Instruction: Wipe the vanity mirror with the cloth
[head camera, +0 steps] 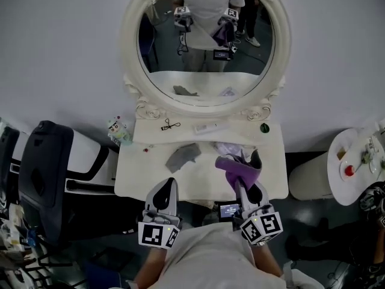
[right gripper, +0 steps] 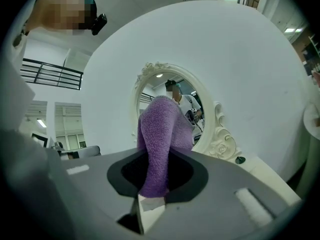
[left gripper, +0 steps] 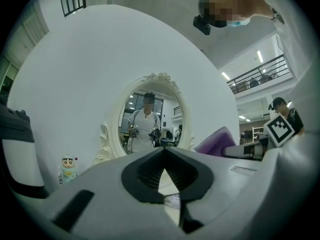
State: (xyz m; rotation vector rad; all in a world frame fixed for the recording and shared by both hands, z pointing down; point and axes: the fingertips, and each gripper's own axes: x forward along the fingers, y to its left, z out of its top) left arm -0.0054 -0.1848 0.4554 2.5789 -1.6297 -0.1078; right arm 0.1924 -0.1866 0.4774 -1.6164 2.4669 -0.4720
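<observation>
the right gripper point(head camera: 242, 179), lower right of the frame, has its jaws clamped on the purple cloth point(head camera: 237, 166) above the tabletop point(head camera: 138, 173), the left gripper point(head camera: 167, 188) has its jaws together on nothing, so reaching to the vanity mirror point(head camera: 204, 35) at top centre may sweep the cloth into the eyelash curler point(head camera: 170, 125).

You wear a white shirt point(head camera: 204, 259); your grey left gripper point(head camera: 170, 184) at seven o'clock and right gripper point(head camera: 239, 182) at five carry black-and-white marker cubes point(head camera: 157, 234).

This is a mock dressing corner in a big hall: an ornate mirror point(head camera: 204, 83) and white dressing table point(head camera: 138, 173) stand against a curved backdrop point(head camera: 66, 59), with a balcony railing point(left gripper: 260, 74) and strip lights point(left gripper: 260, 56) beyond.
</observation>
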